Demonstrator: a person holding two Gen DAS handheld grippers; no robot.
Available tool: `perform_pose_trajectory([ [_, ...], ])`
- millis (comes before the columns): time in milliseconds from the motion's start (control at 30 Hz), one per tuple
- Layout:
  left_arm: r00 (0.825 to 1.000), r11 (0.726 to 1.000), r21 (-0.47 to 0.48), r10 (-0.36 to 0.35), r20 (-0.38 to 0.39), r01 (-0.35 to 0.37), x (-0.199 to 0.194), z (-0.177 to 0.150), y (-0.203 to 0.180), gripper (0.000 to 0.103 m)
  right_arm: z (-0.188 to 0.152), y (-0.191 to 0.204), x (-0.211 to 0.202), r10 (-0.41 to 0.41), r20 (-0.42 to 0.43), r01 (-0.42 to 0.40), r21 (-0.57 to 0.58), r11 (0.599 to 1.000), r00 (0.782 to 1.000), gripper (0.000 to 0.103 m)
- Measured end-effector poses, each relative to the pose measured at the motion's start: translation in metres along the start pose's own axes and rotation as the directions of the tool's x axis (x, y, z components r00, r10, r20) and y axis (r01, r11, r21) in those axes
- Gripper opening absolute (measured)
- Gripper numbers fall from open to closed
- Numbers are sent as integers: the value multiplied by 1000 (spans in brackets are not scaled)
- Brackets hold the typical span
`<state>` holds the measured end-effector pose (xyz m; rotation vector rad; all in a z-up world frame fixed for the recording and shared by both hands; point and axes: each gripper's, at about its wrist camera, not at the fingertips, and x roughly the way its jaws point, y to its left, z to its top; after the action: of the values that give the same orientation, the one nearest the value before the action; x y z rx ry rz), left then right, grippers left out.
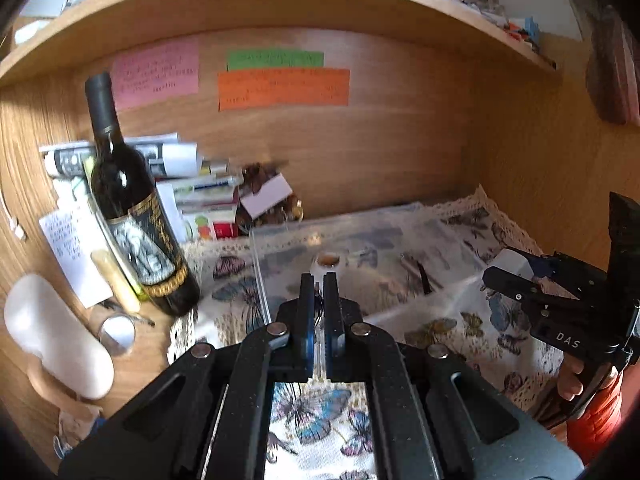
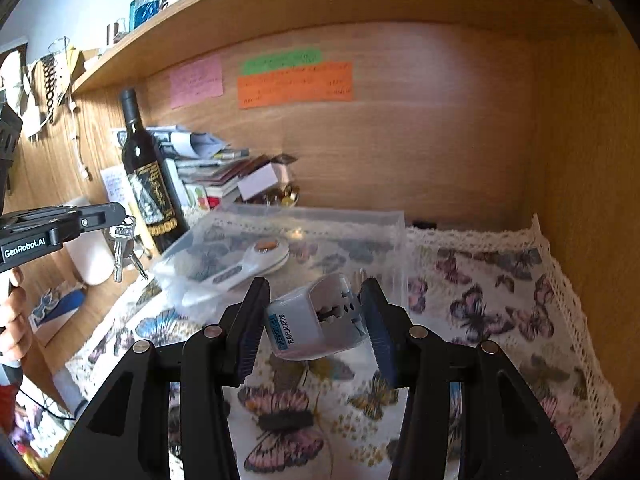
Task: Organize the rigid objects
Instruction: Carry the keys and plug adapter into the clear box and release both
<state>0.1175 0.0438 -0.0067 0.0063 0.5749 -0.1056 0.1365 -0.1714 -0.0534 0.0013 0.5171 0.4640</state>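
My right gripper [image 2: 316, 292] is shut on a white travel adaptor [image 2: 320, 326] and holds it over the butterfly cloth, just in front of a clear plastic box [image 2: 344, 222]. The adaptor also shows in the left wrist view [image 1: 510, 262]. A white tool with an orange button [image 2: 256, 258] lies inside the box. My left gripper [image 1: 319, 280] is shut on a bunch of keys [image 2: 120, 250], which hang from its tip left of the box; in the left wrist view the keys are mostly hidden between the pads.
A dark wine bottle [image 1: 132, 208] stands left of the box, with stacked papers and boxes [image 1: 188, 184] behind it. A white bottle [image 1: 52, 336] and a small tin [image 1: 116, 332] lie at the left. Wooden back and right walls enclose the shelf.
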Motion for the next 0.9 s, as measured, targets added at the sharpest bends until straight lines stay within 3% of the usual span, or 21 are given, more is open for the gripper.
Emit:
perform_pose_trajectory([
  [400,997,997,11,-71,11,70,39,23,-6,2,30,-5,32,-34,2,35,-37,999,999,44],
  [900,984,994,25,-105,-145,109,112,5,-17,2,18,-4,108,15,-145,-22,-49,999,989,44],
])
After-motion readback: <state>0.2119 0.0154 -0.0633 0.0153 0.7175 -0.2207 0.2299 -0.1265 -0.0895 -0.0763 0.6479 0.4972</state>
